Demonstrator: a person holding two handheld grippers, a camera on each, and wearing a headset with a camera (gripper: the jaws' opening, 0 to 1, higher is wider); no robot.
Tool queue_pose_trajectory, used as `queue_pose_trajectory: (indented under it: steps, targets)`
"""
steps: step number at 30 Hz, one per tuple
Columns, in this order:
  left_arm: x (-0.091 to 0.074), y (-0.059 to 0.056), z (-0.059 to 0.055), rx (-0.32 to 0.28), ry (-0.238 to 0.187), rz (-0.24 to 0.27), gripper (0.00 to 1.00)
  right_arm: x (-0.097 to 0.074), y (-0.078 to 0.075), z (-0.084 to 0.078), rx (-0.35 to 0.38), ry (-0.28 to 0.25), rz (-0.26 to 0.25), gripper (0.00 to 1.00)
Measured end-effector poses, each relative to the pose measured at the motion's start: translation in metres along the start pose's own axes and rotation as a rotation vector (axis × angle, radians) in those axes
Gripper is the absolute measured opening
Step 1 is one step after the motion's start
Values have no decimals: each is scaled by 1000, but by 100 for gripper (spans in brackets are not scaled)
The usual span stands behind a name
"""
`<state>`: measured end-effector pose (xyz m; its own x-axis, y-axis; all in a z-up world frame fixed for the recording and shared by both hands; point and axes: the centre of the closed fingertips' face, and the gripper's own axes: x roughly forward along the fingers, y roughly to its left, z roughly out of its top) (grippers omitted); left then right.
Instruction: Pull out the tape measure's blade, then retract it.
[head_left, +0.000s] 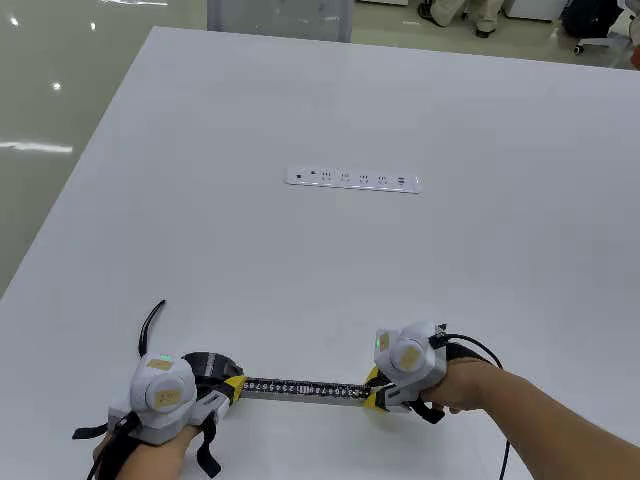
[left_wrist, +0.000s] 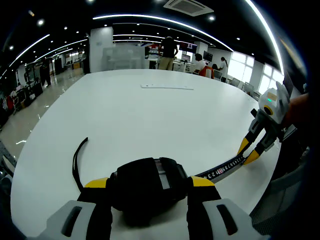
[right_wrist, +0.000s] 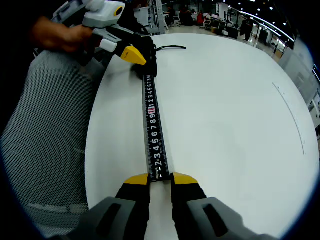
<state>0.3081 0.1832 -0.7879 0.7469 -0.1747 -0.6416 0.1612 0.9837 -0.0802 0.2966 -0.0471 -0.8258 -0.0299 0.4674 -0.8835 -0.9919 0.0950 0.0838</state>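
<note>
A black tape measure case (left_wrist: 147, 189) sits on the white table near its front edge, with my left gripper (left_wrist: 150, 184) shut on it. The case (head_left: 212, 368) lies at lower left in the head view, beside the left gripper (head_left: 228, 388). Its blade (head_left: 305, 389) runs right, flat along the table, to my right gripper (head_left: 373, 388). In the right gripper view the numbered blade (right_wrist: 151, 127) stretches from the case (right_wrist: 146, 60) to the right gripper (right_wrist: 160, 177), which is shut on the blade's end. A black wrist strap (head_left: 150, 325) trails from the case.
A white power strip (head_left: 352, 180) lies mid-table, well beyond the grippers. The white table (head_left: 400, 270) is broad, its front edge close to my hands. A grey mesh chair (right_wrist: 45, 130) stands by the edge. People stand far off behind the table.
</note>
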Motion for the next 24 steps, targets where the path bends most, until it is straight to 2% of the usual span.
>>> queue_pose_trajectory:
  steps: [24]
  targets:
    - [0, -1, 0, 1, 1, -1, 57, 7, 1, 10, -26, -6, 0, 15]
